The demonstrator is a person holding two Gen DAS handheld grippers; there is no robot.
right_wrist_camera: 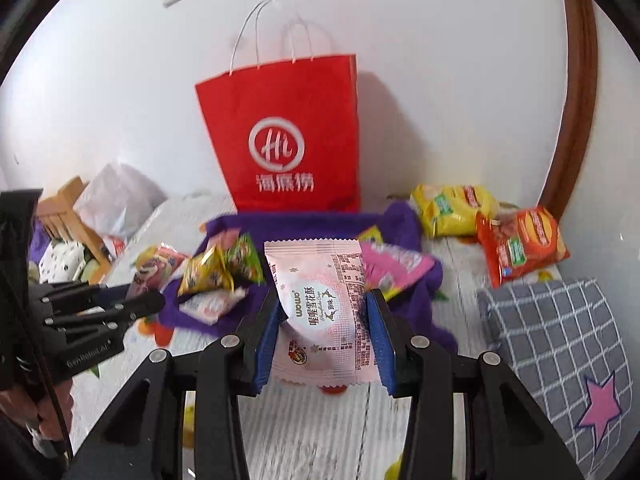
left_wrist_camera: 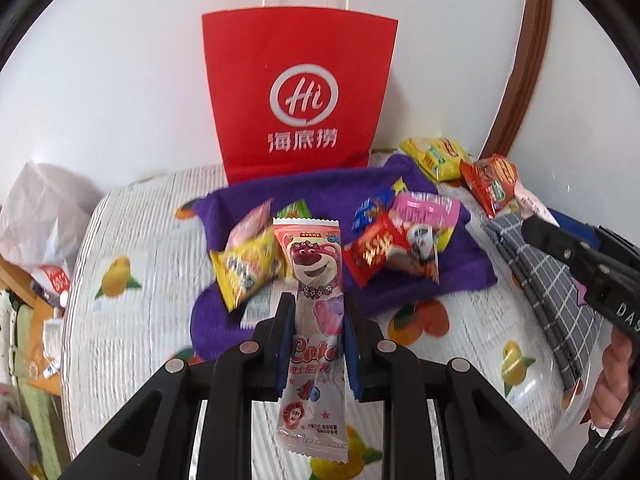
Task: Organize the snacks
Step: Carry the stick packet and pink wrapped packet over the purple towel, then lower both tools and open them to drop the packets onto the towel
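Note:
My left gripper (left_wrist_camera: 318, 308) is shut on a long pink bear-print candy packet (left_wrist_camera: 314, 264), held upright above the table. My right gripper (right_wrist_camera: 324, 308) is shut on a pale pink snowflake-crisp packet (right_wrist_camera: 320, 304), which bows between the blue pads. Several small snack packets (left_wrist_camera: 384, 248) lie heaped on a purple cloth (left_wrist_camera: 460, 276) below both grippers. Behind the cloth, a red paper bag (left_wrist_camera: 300, 92) with white handles stands against the wall, also facing the right wrist view as the red paper bag (right_wrist_camera: 284, 136). The right gripper's black body (left_wrist_camera: 580, 252) shows at the left view's right edge.
A yellow chip bag (right_wrist_camera: 448, 208) and an orange-red chip bag (right_wrist_camera: 520, 244) lie at the back right. A grey checked cushion (right_wrist_camera: 560, 320) with a pink star sits right. The fruit-print tablecloth (left_wrist_camera: 120, 280) covers the table; a white plastic bag (left_wrist_camera: 36, 216) and clutter lie off its left edge.

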